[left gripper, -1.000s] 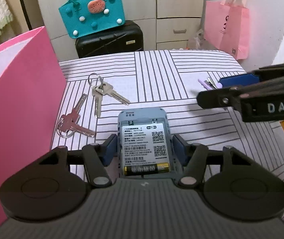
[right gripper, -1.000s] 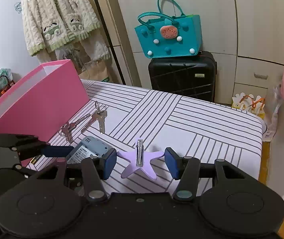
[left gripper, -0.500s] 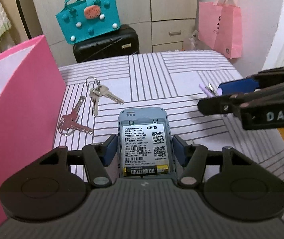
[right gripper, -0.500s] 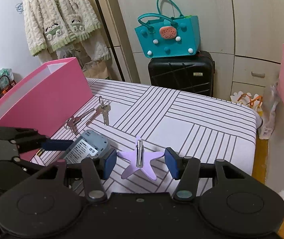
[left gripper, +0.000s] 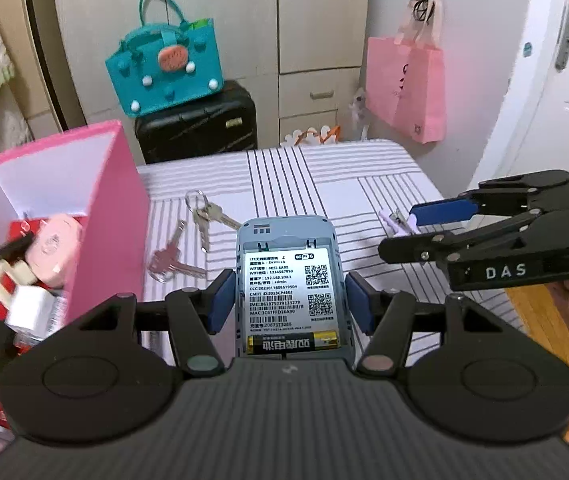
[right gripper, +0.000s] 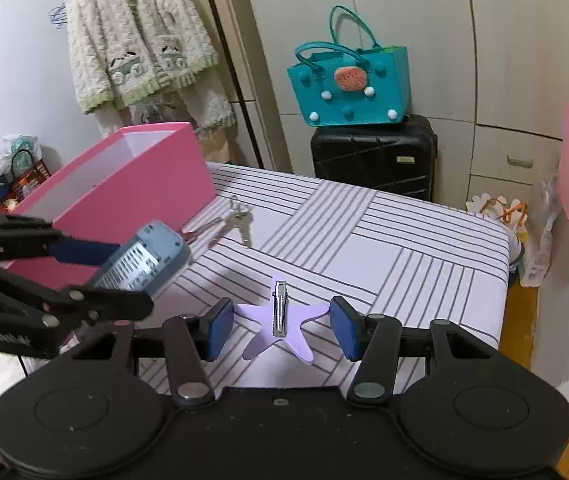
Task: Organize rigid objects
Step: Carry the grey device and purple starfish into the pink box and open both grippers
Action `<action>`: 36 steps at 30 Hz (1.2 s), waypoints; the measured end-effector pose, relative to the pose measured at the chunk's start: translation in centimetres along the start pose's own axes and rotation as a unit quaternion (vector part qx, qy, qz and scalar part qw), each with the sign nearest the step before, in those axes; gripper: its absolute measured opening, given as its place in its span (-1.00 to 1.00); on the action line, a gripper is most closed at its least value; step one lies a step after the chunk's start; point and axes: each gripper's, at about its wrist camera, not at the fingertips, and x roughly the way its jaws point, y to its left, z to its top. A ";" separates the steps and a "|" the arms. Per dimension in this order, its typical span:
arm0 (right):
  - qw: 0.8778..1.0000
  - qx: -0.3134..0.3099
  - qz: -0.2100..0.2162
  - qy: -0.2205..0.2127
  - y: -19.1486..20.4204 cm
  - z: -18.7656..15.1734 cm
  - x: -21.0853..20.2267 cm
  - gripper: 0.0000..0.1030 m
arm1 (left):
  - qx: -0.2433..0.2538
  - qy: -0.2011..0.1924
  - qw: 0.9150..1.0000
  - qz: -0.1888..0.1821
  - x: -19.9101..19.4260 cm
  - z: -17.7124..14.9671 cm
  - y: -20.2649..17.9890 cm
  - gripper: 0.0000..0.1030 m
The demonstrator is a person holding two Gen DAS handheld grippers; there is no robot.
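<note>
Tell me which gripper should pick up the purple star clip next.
Right. The right gripper is open with the star clip lying between its fingers on the table. The left gripper is shut on the grey router, raised beside the pink box.

Teal handbag (right gripper: 350,88) atop black suitcase (right gripper: 374,158)

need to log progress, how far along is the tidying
Partly done. The pink box already holds a pink round case and a white item. In hand: the left gripper grips the wifi router. The right gripper is open around the purple star hair clip. Left on the table: two key sets.
</note>
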 end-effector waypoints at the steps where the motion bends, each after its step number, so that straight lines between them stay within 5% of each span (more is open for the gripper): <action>1: 1.000 -0.003 0.004 0.000 0.4 0.1 -0.2 0.14 | 0.002 -0.003 1.000 0.002 -0.6 0.1 0.2 0.12; 8: 0.998 -0.019 0.049 -0.024 3.5 2.2 -1.1 0.14 | -0.006 -0.025 1.000 0.016 -4.9 0.9 2.3 0.12; 13: 0.996 -0.072 0.054 -0.021 6.6 4.8 -1.5 0.14 | -0.026 -0.013 1.000 -0.005 -7.1 1.9 4.7 0.12; 23: 0.986 -0.142 0.091 -0.004 12.7 10.2 -0.3 0.13 | -0.044 -0.009 0.999 0.012 -11.2 2.3 10.1 0.13; 28: 0.982 -0.149 0.113 0.003 15.2 11.4 1.4 0.14 | -0.058 -0.007 0.998 0.034 -12.1 1.2 13.3 0.13; 36: 0.981 -0.132 0.136 0.030 17.9 12.4 5.9 0.14 | -0.106 0.029 0.994 0.004 -9.2 -1.0 18.7 0.13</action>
